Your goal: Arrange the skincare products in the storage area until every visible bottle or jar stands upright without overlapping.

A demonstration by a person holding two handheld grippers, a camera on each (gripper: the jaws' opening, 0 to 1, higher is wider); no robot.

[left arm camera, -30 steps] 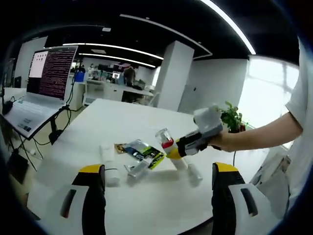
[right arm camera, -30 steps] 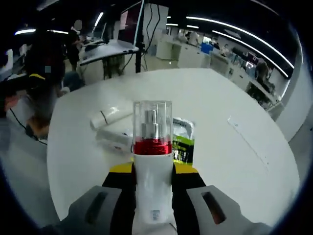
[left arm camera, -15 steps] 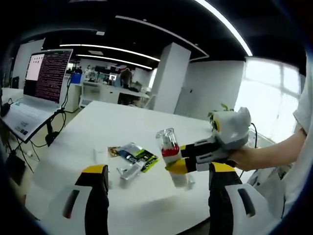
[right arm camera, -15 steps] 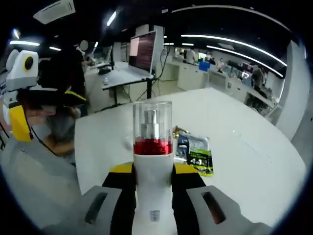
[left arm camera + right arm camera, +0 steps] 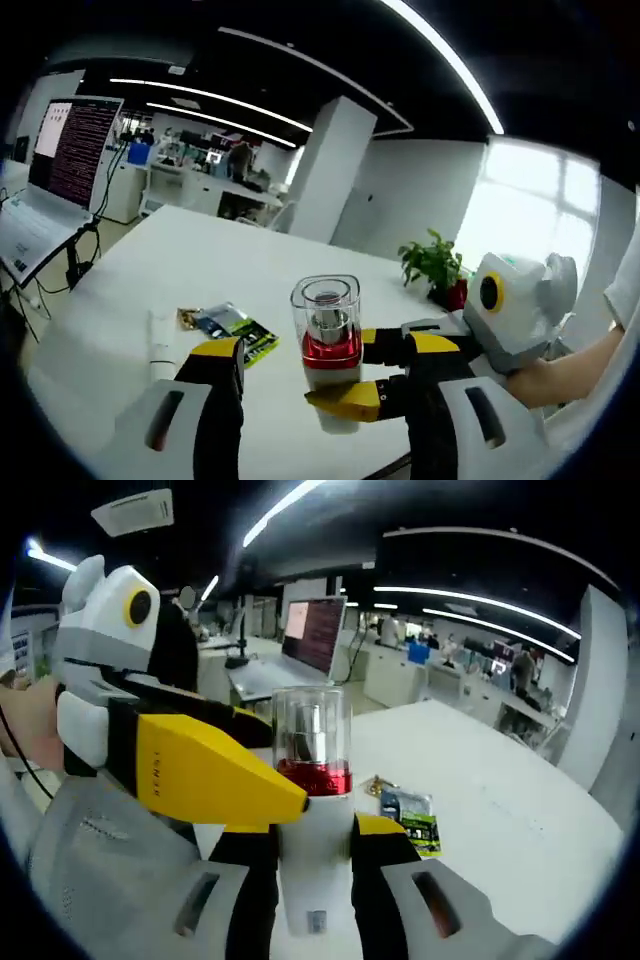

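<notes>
White pump bottle (image 5: 313, 810) clamped in right gripper (image 5: 313, 855); left gripper (image 5: 318, 372) spread open around it. Beyond bottle, green sachet (image 5: 235, 331) and tube (image 5: 159, 335), half-hidden.

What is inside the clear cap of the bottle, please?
Inside the clear cap of the bottle, a silver pump head above a red collar. The right tool covers its lower body.

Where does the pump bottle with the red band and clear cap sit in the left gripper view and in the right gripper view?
Left gripper view: the pump bottle stands at lower centre, between this view's own jaws, clamped by the right gripper reaching in from the right.
Right gripper view: the bottle is at centre, rising from between its own jaws.
Shared landmark: the green and black sachet on the white table.
</notes>
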